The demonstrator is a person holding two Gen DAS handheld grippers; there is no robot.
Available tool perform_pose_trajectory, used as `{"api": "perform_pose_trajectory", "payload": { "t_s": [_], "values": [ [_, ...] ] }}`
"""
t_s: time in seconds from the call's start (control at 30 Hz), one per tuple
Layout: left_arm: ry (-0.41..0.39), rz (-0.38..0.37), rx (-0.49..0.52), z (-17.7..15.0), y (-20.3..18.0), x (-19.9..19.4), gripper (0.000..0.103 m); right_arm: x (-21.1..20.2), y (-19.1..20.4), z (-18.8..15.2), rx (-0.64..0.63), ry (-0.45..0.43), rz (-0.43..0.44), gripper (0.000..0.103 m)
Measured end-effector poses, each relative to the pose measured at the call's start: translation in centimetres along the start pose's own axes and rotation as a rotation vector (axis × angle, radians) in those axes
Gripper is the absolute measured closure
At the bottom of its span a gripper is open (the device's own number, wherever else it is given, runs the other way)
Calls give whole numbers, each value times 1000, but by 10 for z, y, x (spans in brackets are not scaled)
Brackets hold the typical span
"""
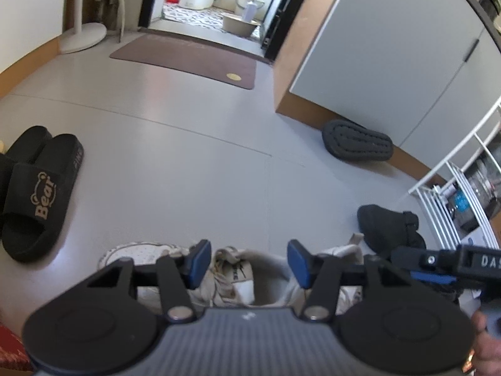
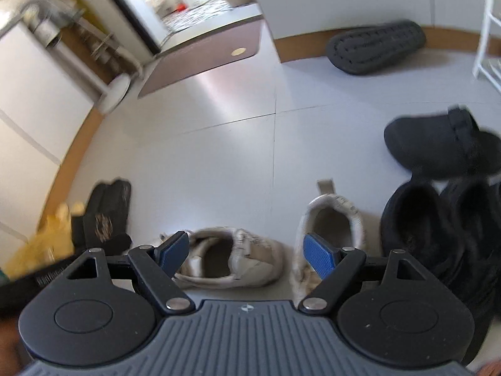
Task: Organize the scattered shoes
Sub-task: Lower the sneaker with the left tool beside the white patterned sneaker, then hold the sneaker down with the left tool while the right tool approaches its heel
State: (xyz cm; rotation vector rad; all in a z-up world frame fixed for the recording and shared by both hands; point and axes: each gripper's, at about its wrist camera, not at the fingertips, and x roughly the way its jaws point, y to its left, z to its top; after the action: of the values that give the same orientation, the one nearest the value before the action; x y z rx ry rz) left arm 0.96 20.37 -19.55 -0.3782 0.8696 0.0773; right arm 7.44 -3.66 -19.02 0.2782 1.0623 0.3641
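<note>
The left claw (image 1: pixel 247 263) hangs over a beige sneaker (image 1: pixel 231 277) on the floor (image 1: pixel 200 156), its blue pads apart and clear of the shoe, nothing clamped between them. The right claw (image 2: pixel 247 255) stands wider apart and empty above a pair of beige sneakers: one lying on its side (image 2: pixel 231 258), the other upright (image 2: pixel 332 228) just beside it, heels facing different ways.

Further out, two black fleece-lined shoes (image 2: pixel 438 219) sit side by side to the right, with a black clog (image 2: pixel 438 144) just beyond them. A dark slipper (image 2: pixel 375 47) lies sole-up against the cabinet base, well apart from the rest. At far left a pair of black "Bear" slides (image 1: pixel 40 194) rests together (apparently already paired).

The risks, as judged from here: the sneaker on its side offers a soft collar and loose laces, so a pinch there could slip or drag the shoe by a lace; and the two claws work close together over the same pair, so they could collide. The overturned slipper could be missed.
</note>
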Motion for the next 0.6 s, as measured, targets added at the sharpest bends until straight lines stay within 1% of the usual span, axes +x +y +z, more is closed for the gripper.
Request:
{"api": "perform_pose_trajectory", "payload": {
  "t_s": [0.07,0.17,0.23,0.3,0.37,0.43,0.53,0.6],
  "values": [
    [0,14,2,0,1,0,47,-4,3,0,41,-26,-4,19],
    [22,10,-1,-5,3,3,46,-11,5,-1,81,-59,-8,18],
    [24,33,-6,-12,6,5,46,-14,5,-3,97,-68,-20,18],
    [32,45,-27,-19,10,10,46,-11,2,-9,126,-63,-29,18],
    [36,58,-37,-23,11,15,46,-1,0,-16,124,-47,-13,18],
    [21,105,-51,-28,10,19,46,9,-3,-22,121,-34,-3,18],
    [39,125,-26,-28,7,23,46,22,-8,-31,127,-18,5,18],
    [62,132,-23,-29,6,28,45,33,-14,-41,162,3,13,18]
  ]
}}
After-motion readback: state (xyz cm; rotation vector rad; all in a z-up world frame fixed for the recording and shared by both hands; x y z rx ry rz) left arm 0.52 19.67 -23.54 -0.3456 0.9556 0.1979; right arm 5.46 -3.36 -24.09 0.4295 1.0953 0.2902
